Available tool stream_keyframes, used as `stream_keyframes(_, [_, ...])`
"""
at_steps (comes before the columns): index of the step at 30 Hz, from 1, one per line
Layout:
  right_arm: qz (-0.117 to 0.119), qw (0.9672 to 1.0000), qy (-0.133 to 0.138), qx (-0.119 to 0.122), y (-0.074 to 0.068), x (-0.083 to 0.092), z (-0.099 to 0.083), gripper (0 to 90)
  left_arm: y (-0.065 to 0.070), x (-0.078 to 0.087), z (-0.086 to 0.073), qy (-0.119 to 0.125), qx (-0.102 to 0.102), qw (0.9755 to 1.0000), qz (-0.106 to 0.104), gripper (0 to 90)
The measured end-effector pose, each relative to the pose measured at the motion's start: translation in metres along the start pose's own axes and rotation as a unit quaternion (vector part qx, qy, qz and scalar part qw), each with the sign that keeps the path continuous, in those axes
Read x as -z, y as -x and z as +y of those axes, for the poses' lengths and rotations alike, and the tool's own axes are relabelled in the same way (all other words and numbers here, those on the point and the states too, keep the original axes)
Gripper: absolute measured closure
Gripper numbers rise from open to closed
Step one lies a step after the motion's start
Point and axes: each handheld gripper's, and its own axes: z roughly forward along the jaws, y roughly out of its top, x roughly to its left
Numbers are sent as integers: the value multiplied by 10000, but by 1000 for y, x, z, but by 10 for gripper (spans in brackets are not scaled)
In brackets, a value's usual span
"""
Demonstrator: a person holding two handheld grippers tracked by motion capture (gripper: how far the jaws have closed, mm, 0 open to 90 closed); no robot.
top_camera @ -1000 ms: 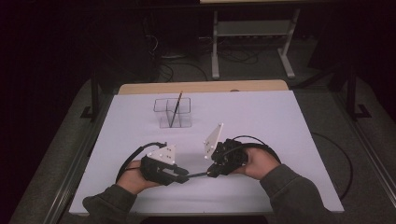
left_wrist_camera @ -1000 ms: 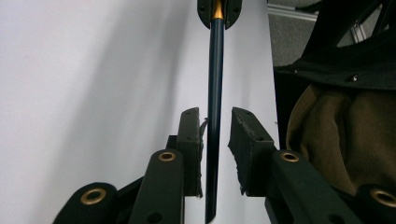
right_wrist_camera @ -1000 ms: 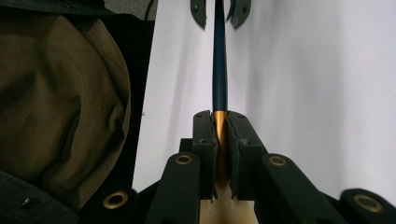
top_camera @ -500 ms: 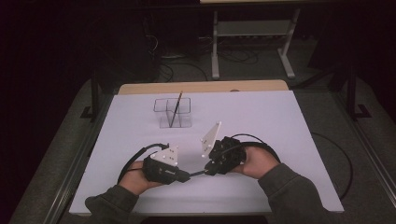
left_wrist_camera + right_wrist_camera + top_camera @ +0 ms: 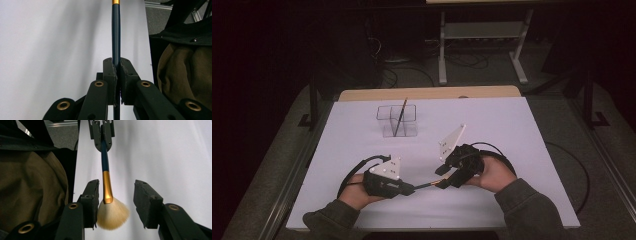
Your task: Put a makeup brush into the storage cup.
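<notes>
Brush: a makeup brush with a dark blue handle, gold ferrule and pale fluffy bristles lay nearly level above the counter, near its front edge, about midway along it.
Long axis: it ran roughly along the front edge, handle end toward the left edge, bristles toward the right edge.
Left tongs: the left tongs were clamped on the blue handle, which stuck straight out ahead of them; in the high view they sat low near the front edge, left of centre.
Right tongs: the right tongs stood apart, one jaw on either side of the bristles and ferrule; the ferrule lay just beside one jaw, contact unclear. In the high view they faced the left tongs.
Box: a clear divided box stood toward the back edge, holding a thin stick that leaned slightly.
Sleeves: olive sleeves came in from the front edge.
</notes>
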Motion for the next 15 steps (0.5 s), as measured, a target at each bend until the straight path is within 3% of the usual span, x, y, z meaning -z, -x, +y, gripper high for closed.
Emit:
stream_keyframes(6, [228,9997,-25,16,3,0,-1,774,0,-1,0,-8,13,10000,28,840])
stream_keyframes(15, [371,9991,-191,50,4,-3,1,823,-1,-3,0,-110,5,9999,-12,836])
